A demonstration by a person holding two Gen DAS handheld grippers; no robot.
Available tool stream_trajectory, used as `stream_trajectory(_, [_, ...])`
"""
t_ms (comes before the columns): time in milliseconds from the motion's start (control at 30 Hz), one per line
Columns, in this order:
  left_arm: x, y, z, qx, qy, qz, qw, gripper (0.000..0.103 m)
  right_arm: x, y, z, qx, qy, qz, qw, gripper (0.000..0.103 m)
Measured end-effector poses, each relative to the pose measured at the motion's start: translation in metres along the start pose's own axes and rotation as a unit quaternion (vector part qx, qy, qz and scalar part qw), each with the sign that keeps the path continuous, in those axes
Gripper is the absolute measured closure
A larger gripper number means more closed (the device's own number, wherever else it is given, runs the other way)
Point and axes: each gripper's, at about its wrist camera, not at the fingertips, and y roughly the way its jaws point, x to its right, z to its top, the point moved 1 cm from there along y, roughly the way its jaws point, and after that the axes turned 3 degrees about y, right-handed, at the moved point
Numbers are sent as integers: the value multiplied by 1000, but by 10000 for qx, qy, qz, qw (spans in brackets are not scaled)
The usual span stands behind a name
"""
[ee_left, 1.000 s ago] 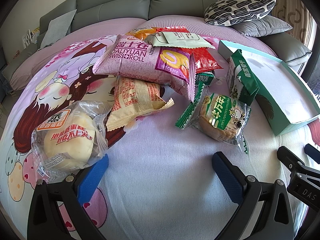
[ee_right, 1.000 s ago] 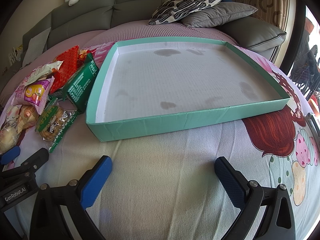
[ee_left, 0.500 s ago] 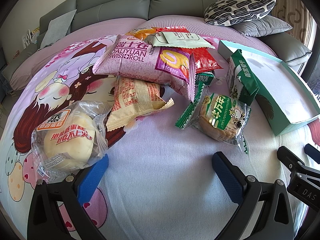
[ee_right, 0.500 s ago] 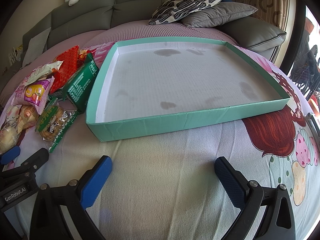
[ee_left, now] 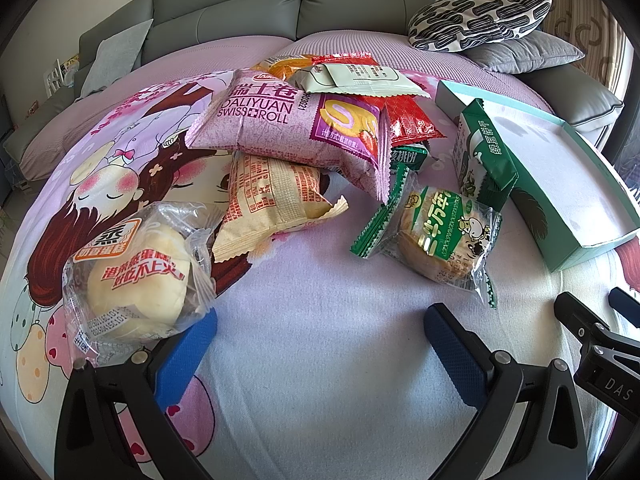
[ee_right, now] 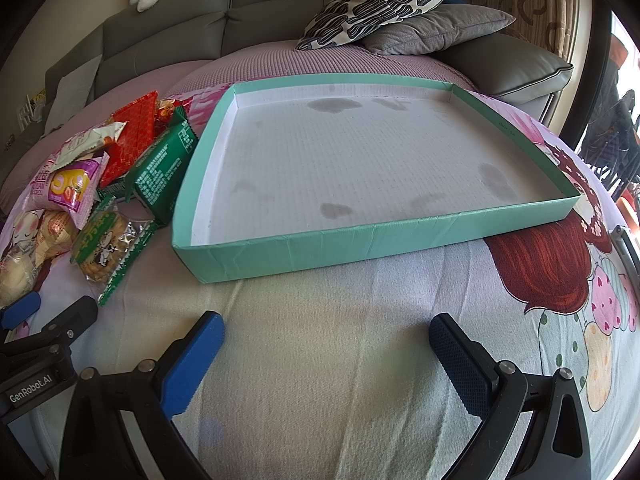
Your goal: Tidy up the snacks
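I am holding my left claw (ee_left: 320, 344) low over the cartoon-printed cloth (ee_left: 320, 400), its blue-padded fingers (ee_left: 186, 350) spread wide apart and gripping nothing. The snacks are lying in a heap across the middle of the left wrist view. A clear-wrapped steamed bun (ee_left: 136, 280) is sitting at the lower left of that frame, just beside my left pad; I cannot tell whether its wrapper is touching the pad. Above it a pale yellow packet (ee_left: 272, 204) is lying partly under the big pink Swiss roll bag (ee_left: 292, 128). A white packet (ee_left: 360, 80) and a red packet (ee_left: 412, 124) are resting at the top of the pile. Right of centre, a round biscuit in a green-and-clear wrapper (ee_left: 444, 236) is lying flat, and a dark green packet (ee_left: 484, 156) is leaning against the outer wall of the teal tray (ee_left: 560, 240) at the right edge.

In the right wrist view, I am keeping my right claw (ee_right: 326, 360) just above the cloth at the bottom of the frame, its fingers (ee_right: 196, 354) also wide open and holding nothing. The tray is filling the centre of that frame, near my claw but apart from it, its white floor showing several dark stains. A patterned cushion (ee_right: 380, 0) is lying on a grey sofa (ee_right: 240, 8) along the top.
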Motion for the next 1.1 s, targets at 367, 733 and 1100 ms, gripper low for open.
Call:
stream_trajectory(367, [0, 0, 0, 1, 0, 0, 10000, 0, 0, 0, 0, 0, 0, 1, 10000, 0])
stream_trajectory(733, [1, -2, 1, -11, 16, 17, 10000, 0, 3, -6, -1, 23, 55, 58, 10000, 0])
stream_trajectory(1100, [-6, -74, 11, 741, -127, 65, 9971, 0, 1, -81, 25, 1083, 209, 561, 9923, 0])
